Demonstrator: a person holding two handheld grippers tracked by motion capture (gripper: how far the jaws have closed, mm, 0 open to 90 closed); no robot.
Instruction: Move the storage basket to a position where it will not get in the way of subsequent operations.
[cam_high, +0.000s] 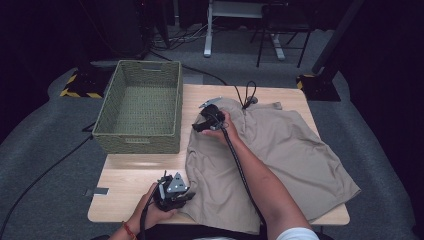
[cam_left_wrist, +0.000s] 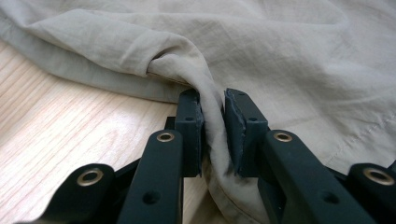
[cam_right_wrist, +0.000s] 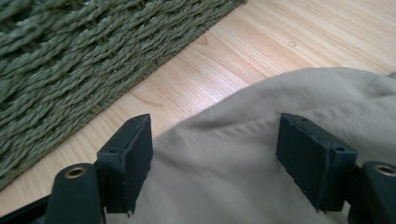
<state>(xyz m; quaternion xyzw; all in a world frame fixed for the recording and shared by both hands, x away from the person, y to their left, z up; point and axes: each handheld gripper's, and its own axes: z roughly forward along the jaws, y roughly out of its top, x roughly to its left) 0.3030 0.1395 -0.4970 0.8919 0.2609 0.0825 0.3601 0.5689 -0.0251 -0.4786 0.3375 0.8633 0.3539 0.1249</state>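
Beige cloth garment (cam_high: 280, 150), spread rumpled across the wooden table (near-left hem bunched into a fold)

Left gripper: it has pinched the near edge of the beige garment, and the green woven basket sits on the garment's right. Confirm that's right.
Wrong side: the high view shows the green woven basket left of the beige garment. The left gripper does pinch its near edge.

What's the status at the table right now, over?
Left gripper pinching the beige garment's near edge. Right gripper open over its far corner. Green basket beside, nothing blocking.

Wood table (cam_high: 127, 175) w/ basket (cam_high: 140, 107), garment (cam_high: 280, 150)
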